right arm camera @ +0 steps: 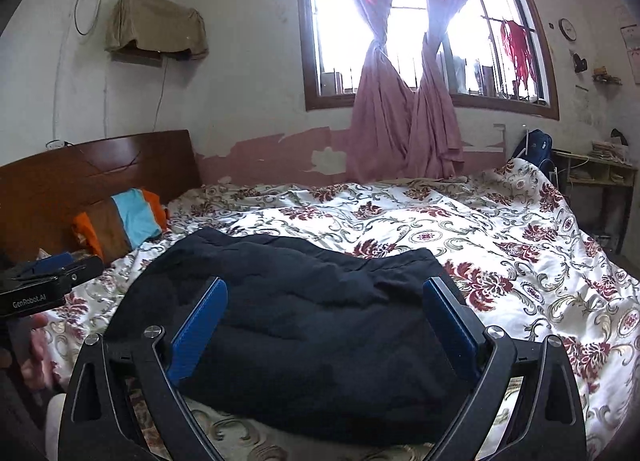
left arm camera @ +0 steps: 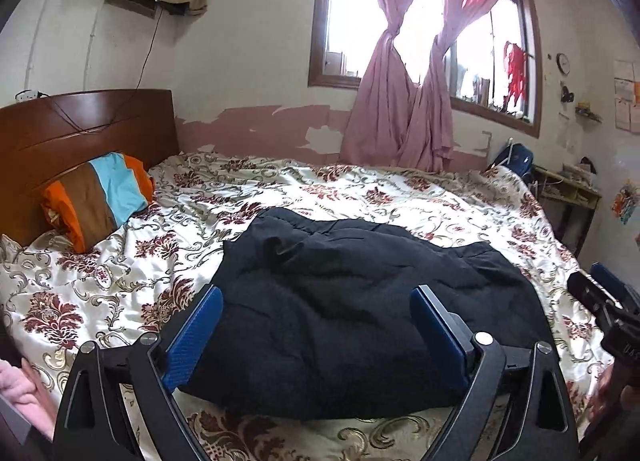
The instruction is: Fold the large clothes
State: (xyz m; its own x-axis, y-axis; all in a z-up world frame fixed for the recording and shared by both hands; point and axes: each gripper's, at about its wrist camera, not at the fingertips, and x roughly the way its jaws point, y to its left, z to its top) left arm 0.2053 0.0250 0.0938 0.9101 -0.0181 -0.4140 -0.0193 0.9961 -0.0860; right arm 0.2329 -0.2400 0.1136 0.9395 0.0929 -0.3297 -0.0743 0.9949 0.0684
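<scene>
We see a bed [left arm camera: 360, 189] under a floral cover, with a folded black garment [left arm camera: 360, 301] lying on its near half, in front of both grippers. A striped pillow [left arm camera: 100, 197] leans against the wooden headboard [left arm camera: 80, 125]. Our left gripper [left arm camera: 316, 301] hovers above the garment with its jaws spread wide, holding nothing. Our right gripper [right arm camera: 326, 293] hovers likewise, spread and empty.

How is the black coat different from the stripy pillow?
The coat is plain black; the pillow has orange, brown and blue stripes. The coat looks bigger and lies in a low heap mid-bed; the pillow leans against the headboard. Both are soft and rest on the flowery bedspread.
</scene>
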